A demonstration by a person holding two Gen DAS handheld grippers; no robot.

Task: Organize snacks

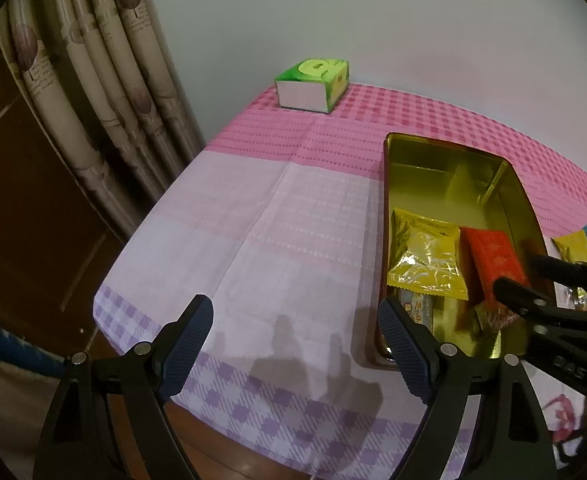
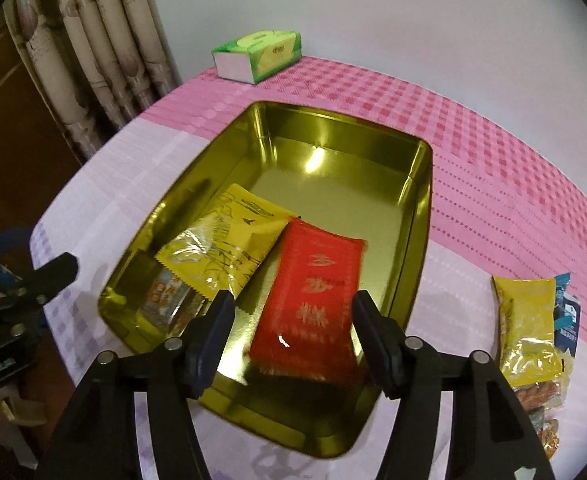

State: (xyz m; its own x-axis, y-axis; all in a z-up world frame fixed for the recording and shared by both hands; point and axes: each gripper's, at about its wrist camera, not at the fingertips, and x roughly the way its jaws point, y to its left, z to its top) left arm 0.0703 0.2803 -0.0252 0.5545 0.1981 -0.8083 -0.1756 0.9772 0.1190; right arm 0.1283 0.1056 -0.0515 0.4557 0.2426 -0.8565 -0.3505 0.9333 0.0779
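Observation:
A gold tin (image 2: 421, 216) stands open on the pink and lilac checked tablecloth. In it lie a yellow packet (image 2: 229, 240), a small printed packet (image 2: 165, 296) partly under the yellow one, and a red packet (image 2: 313, 284). My right gripper (image 2: 293, 300) hovers over the near end of the red packet, open, its pads just clear of the packet's sides. In the left wrist view my left gripper (image 1: 295, 306) stands open and empty over bare cloth, left of the tin (image 1: 385, 200). There the right gripper (image 1: 519, 272) reaches in above the red packet (image 1: 489, 256).
Several loose snack packets (image 2: 529, 328) lie on the cloth right of the tin. A green tissue box (image 2: 257, 56) sits at the table's far corner by the wall. Curtains (image 1: 93, 80) hang left of the table, whose near left edge drops off to a wooden floor.

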